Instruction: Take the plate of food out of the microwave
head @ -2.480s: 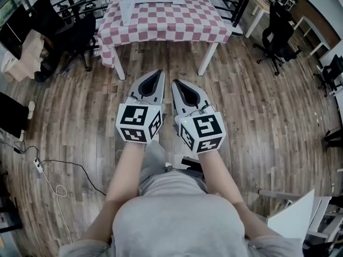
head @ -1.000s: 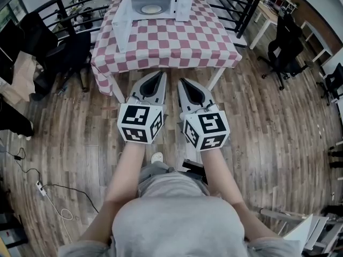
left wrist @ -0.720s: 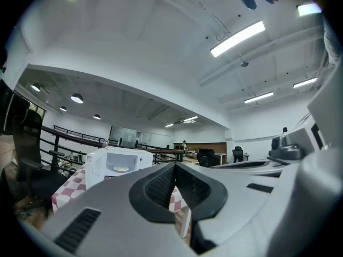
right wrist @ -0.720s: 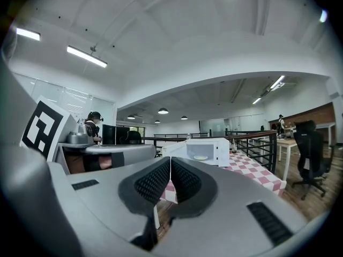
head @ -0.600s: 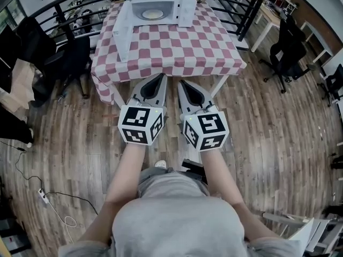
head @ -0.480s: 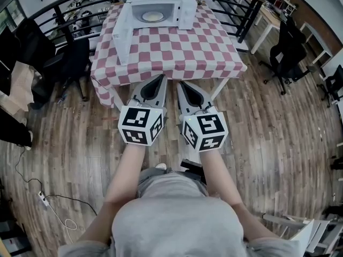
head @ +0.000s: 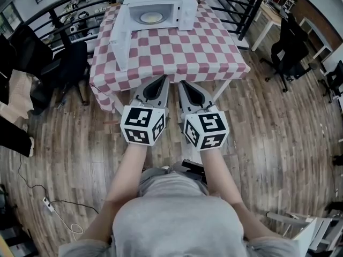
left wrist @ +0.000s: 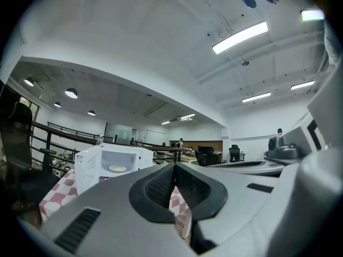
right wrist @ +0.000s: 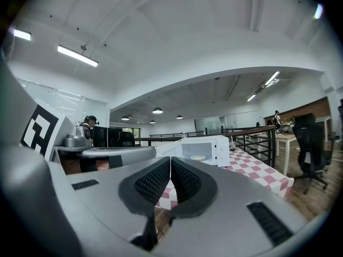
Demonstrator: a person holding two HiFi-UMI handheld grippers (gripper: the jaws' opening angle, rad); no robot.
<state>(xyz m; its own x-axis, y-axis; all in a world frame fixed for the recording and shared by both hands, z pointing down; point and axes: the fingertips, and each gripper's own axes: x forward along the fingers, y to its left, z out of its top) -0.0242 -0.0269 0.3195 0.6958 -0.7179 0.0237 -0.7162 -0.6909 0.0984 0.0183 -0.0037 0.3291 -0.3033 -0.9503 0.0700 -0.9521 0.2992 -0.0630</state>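
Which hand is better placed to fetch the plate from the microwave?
Left, probably: the left gripper lines up with the plate in the open microwave; the right gripper sits slightly aside.

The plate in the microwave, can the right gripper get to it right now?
Probably not yet. The door is open, so nothing covers the plate, but the microwave sits at the table's far end and the right gripper, jaws shut, is only at its near edge.

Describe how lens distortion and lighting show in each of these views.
Head view: fisheye bows the wooden plank floor and the red-and-white checked table. Left gripper view: black corners ring the picture; the ceiling strip light glares white. Right gripper view: same dark ring; the grey right gripper looms huge.
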